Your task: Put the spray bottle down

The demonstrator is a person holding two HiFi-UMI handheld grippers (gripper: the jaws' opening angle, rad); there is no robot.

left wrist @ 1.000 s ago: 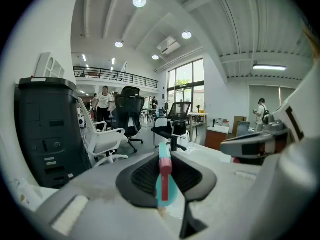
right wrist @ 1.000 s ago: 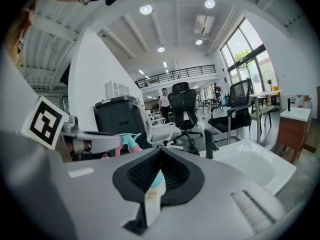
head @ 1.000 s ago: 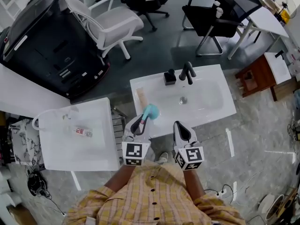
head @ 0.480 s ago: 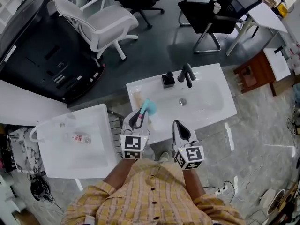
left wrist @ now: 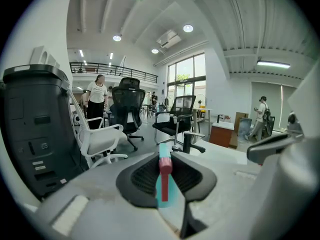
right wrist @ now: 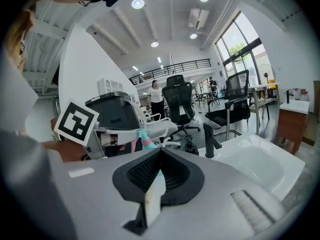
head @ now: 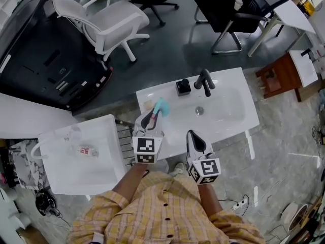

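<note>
Looking down on two white containers. On the left, a shallow white tub (head: 104,161) with a small clear bottle (head: 88,150) lying on its side in it. Dead ahead, a sink (head: 231,113) with a drain (head: 199,110) in the bowl. Black faucet (head: 204,80) and black soap dispenser (head: 183,87) on the back rim, beige block (head: 148,105) on the left rim.

Spray bottle (head: 160,107) not set down yet, pinched in the left gripper (head: 149,121). Teal head poking out past the tips, red trigger dead centre between the pads in the left gripper view. Hanging over the sink's front-left corner, right next to that beige block. Right gripper (head: 195,139) just beside it, tips pressed together. Pale strip (right wrist: 152,196) down in its slot, can't tell what.

Room-wise: bare rim along the sink's front edge by both grippers, and a narrow gap between tub and sink. Open grey floor (head: 167,55) beyond, with a white chair (head: 109,24) and a big black machine (head: 45,60) well off to the back left.
</note>
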